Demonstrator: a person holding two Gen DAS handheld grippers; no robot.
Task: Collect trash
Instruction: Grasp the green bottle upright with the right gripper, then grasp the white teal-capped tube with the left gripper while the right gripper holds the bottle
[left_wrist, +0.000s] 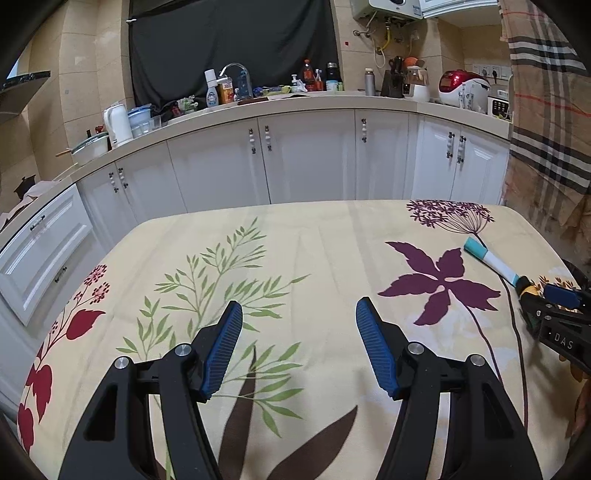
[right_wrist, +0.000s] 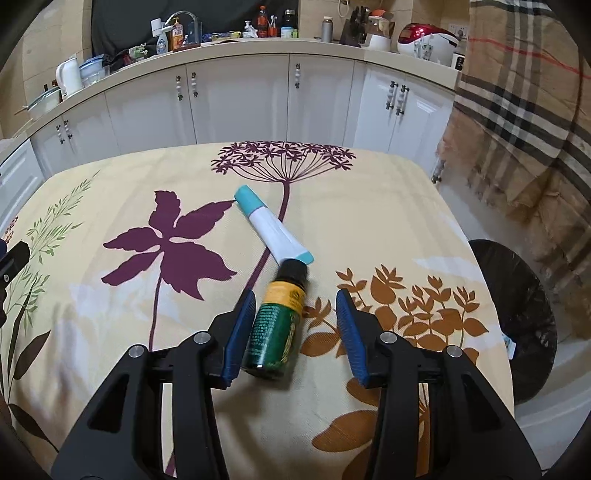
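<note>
Two pieces of trash lie touching on the flowered tabletop: a white-and-teal tube and a green bottle, which sits between the right hand-held gripper's spread, unclamped jaws. The left hand-held gripper gapes empty.

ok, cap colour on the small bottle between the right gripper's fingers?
Black cap on the small bottle, above a yellow and green label; clearest in the right wrist view.
</note>
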